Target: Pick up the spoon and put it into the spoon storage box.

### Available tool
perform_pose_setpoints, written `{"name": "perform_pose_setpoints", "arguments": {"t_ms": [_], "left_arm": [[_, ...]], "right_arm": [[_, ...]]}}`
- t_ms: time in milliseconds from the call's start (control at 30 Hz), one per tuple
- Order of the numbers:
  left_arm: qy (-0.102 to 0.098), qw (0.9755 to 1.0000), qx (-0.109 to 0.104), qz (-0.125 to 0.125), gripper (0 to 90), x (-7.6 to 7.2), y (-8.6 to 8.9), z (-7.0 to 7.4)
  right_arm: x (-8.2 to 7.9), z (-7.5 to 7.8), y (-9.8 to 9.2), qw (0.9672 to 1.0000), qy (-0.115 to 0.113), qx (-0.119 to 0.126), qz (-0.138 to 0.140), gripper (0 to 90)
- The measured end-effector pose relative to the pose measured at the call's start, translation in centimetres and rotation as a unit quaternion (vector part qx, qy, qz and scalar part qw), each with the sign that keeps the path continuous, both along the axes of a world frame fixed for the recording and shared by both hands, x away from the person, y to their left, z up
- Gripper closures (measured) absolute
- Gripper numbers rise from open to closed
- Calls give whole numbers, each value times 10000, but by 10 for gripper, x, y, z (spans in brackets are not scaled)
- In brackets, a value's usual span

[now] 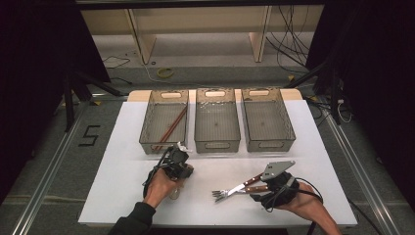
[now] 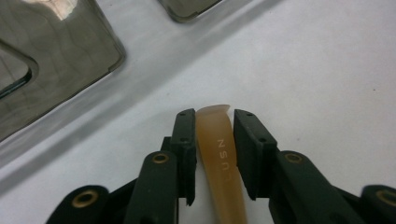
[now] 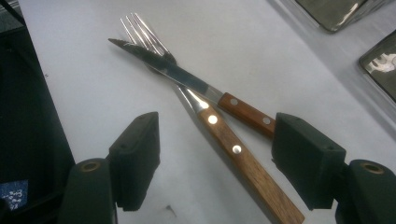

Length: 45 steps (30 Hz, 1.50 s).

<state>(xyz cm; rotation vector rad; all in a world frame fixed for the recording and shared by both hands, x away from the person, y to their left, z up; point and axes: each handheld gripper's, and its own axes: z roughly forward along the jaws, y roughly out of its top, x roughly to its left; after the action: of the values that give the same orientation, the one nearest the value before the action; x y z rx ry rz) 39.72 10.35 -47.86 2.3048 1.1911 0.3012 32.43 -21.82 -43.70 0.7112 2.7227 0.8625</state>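
Amber plastic handle (image 2: 222, 163) is sitting between the left gripper's (image 2: 213, 122) narrowed jaws near the desk's front edge, probably for sorting, while the right gripper (image 3: 215, 140) is waiting wide open over the knife (image 3: 196, 88) and fork (image 3: 219, 130).

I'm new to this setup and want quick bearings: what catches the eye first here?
Three grey bins line the far side of the white table; the left one holds brown chopsticks. Near the right claw, standing open, a wood-handled fork and knife lie crossed. The left claw closes around an amber translucent handle.
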Motion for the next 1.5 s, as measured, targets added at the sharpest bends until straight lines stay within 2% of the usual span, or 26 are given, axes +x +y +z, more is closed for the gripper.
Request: {"name": "perform_pose_setpoints", "arguments": {"t_ms": [100, 167, 433, 633, 733, 900, 967, 1033, 1100, 1267, 1467, 1500], "left_arm": [[22, 9999, 13, -100, 729, -1, -1, 1], [60, 9998, -54, -207, 732, -1, 0, 2], [-70, 9990, -98, -420, 735, -3, 3, 10], [-214, 9985, -319, -378, 736, -1, 15, 23], [-314, 9976, -501, -360, 735, -1, 19, 33], [-443, 9947, -842, -387, 735, 3, 24, 49], [-519, 9936, -918, -398, 734, 6, 25, 55], [-549, 9913, -1134, -379, 734, 9, 26, 61], [-599, 9905, -1174, -400, 734, 12, 27, 66], [-723, 9854, -1499, -356, 733, 23, 27, 80], [-878, 9820, -1640, -343, 733, 39, 24, 97], [-886, 9820, -1634, -345, 733, 42, 23, 100]], "right_arm": [[-1, 0, 0, 10000, 0, 3, 11, 334], [0, 1, 0, 10000, 3, 26, 6, 334], [-1, 2, -1, 10000, -9, 39, -16, 334], [-1, 2, -2, 10000, -10, 60, -24, 335], [-1, 2, -2, 10000, -17, 66, -25, 334], [-1, 3, -3, 9999, -12, 96, -63, 335], [-1, 3, -4, 9999, -13, 101, -70, 335], [-1, 3, -4, 9999, -16, 104, -73, 334], [-1, 3, -4, 9999, -29, 102, -78, 334], [-1, 3, -6, 9998, -31, 128, -116, 335], [-1, 4, -7, 9997, -61, 183, -118, 334], [-1, 4, -7, 9997, -66, 198, -133, 334]]}}
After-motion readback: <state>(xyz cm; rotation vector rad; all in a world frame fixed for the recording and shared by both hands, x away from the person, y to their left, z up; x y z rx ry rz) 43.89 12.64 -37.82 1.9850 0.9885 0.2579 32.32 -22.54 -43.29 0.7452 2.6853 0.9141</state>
